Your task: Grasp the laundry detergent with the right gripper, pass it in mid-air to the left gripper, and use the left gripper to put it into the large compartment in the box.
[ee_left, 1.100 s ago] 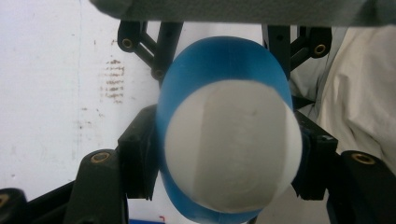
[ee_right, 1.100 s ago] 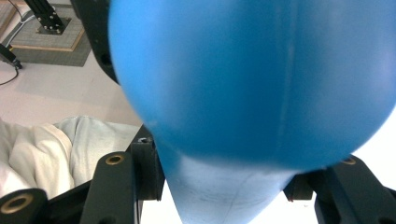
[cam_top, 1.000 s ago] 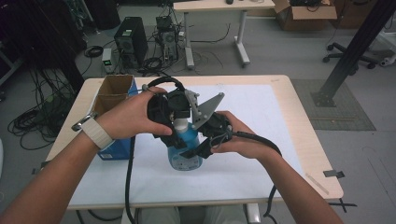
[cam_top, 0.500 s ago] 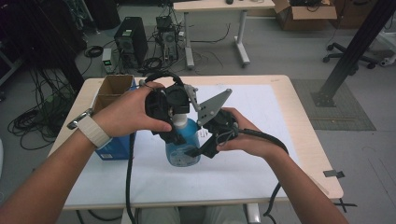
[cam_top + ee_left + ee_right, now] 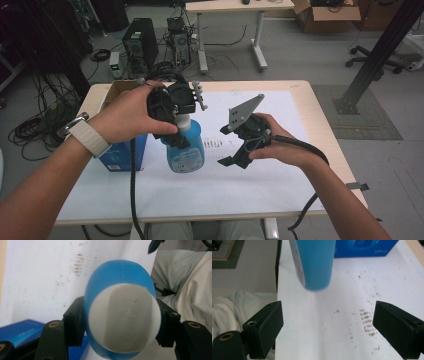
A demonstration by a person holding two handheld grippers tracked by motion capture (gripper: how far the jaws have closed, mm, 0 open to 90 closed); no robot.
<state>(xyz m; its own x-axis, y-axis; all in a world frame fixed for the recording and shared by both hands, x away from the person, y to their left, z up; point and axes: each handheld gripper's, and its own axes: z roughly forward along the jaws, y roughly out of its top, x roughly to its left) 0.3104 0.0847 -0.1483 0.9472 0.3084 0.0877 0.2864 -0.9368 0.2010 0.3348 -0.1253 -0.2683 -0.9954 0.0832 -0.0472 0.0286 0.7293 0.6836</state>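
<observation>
While the left gripper (image 5: 176, 131) clamps the top of the blue bottle (image 5: 186, 149), the bottle hangs clear of the table (image 5: 300, 100), near its centre in the high view. Bottle: translucent blue plastic, pale label on the front, whitish top; its rounded shoulder sits between both black pads (image 5: 75, 322) in the left gripper view. Right gripper (image 5: 231, 151) at 3 o'clock of the bottle, apart from it, jaws just opened wide with nothing between them; the bottle's base hangs ahead of them at 12 o'clock. Blue box (image 5: 122, 152) at 9 o'clock, near the left edge. White sheet bare toward 3 and 6 o'clock, faint brown smudges (image 5: 368, 321) on it
</observation>
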